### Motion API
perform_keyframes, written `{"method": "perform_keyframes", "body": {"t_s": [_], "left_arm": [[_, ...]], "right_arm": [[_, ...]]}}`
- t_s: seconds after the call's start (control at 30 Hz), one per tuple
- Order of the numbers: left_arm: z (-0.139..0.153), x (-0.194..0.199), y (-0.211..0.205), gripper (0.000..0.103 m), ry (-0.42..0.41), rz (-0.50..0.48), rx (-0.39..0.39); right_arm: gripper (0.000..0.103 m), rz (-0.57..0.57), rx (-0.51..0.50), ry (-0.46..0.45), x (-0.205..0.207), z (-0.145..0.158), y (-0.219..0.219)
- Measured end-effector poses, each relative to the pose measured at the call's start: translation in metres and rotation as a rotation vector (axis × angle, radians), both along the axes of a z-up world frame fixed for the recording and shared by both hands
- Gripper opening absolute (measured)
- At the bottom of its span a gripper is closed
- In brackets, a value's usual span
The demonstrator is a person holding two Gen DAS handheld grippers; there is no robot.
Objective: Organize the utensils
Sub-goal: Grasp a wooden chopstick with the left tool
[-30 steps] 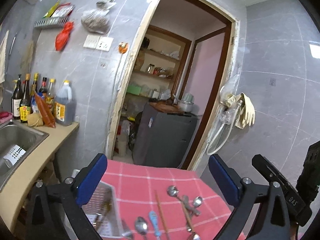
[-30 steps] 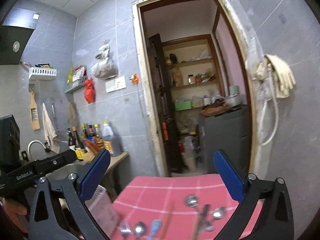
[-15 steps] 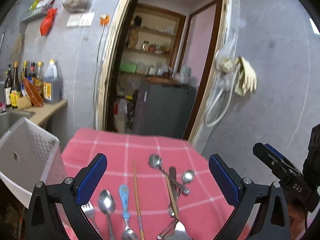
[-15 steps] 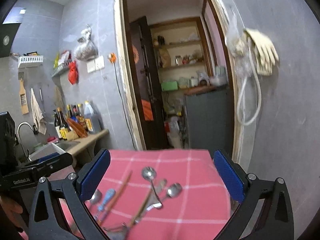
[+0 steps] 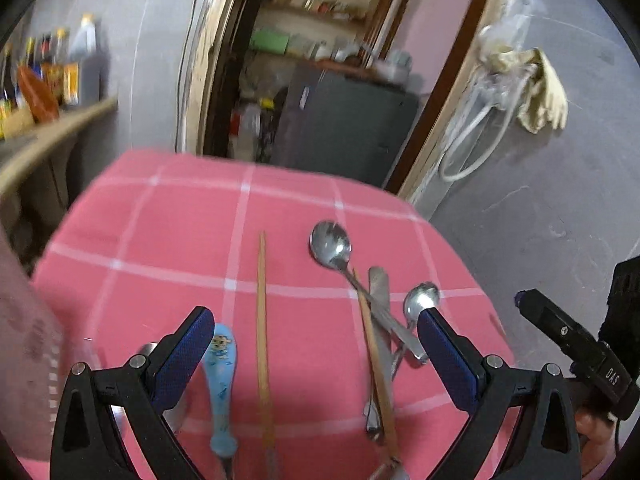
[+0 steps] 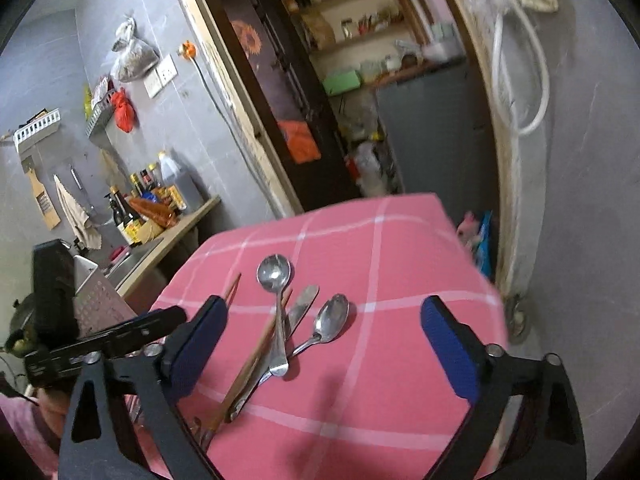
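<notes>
Utensils lie on a pink checked tablecloth (image 5: pixel 168 232). In the left wrist view a blue-handled spoon (image 5: pixel 221 388) and a lone wooden chopstick (image 5: pixel 263 320) lie between the fingers of my open left gripper (image 5: pixel 316 344), which hovers above them. A pile of a large steel spoon (image 5: pixel 331 245), a knife (image 5: pixel 379 284), a small spoon (image 5: pixel 420 300) and a second chopstick (image 5: pixel 376 360) sits to the right. In the right wrist view my right gripper (image 6: pixel 324 332) hangs over that pile, large spoon (image 6: pixel 274 274) and small spoon (image 6: pixel 331 318); its jaws are closing, wide apart, touching nothing.
A white perforated basket (image 6: pixel 100 296) stands at the table's left edge, seen blurred in the left wrist view as the basket (image 5: pixel 24 360). Beyond it are a counter with bottles (image 6: pixel 152 200) and a sink. An open doorway with a grey cabinet (image 5: pixel 344 120) lies behind the table.
Both grippers have come down and tilted toward the table, so the utensils look larger and nearer. The basket has slid to the left edge of the left wrist view.
</notes>
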State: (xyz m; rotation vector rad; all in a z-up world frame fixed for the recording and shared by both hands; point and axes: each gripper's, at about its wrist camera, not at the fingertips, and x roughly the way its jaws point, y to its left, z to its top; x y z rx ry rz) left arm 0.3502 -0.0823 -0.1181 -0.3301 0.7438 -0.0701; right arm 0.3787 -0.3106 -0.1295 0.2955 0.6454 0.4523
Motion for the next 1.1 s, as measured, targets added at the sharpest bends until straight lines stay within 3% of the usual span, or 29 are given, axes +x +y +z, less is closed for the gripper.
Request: {"method": "perform_keyframes", "body": {"t_s": [0.27,0.33,0.53,0.67,0.73,0.8,0.9,1.1], "left_arm": [[-0.026,0.033,0.001,0.101,0.089,-0.062,-0.058],[-0.031,0.039,0.001,0.095,0.109,-0.082,-0.076],[-0.034,0.044,-0.008,0.093,0.143,-0.163,-0.111],[-0.033,0.046,-0.02,0.081,0.191,-0.222,-0.086],[-0.031,0.05,-0.027,0.064,0.236,-0.249,-0.059],[-0.03,0.054,-0.029,0.054,0.277,-0.262,-0.072],[-0.03,0.057,-0.028,0.047,0.317,-0.265,-0.11],[-0.029,0.067,-0.042,0.03,0.375,-0.282,-0.088]], "right_arm": [[0.059,0.072,0.011,0.168,0.044,-0.042,0.019],[0.045,0.091,0.027,0.202,0.052,-0.052,0.022],[0.022,0.146,0.045,0.236,0.062,-0.062,0.031],[0.018,0.181,0.055,0.253,0.062,-0.066,0.035],[0.015,0.195,0.062,0.261,0.063,-0.068,0.035],[0.013,0.2,0.069,0.268,0.064,-0.07,0.034],[0.012,0.203,0.078,0.269,0.064,-0.07,0.032],[0.012,0.205,0.076,0.267,0.064,-0.069,0.031]]}}
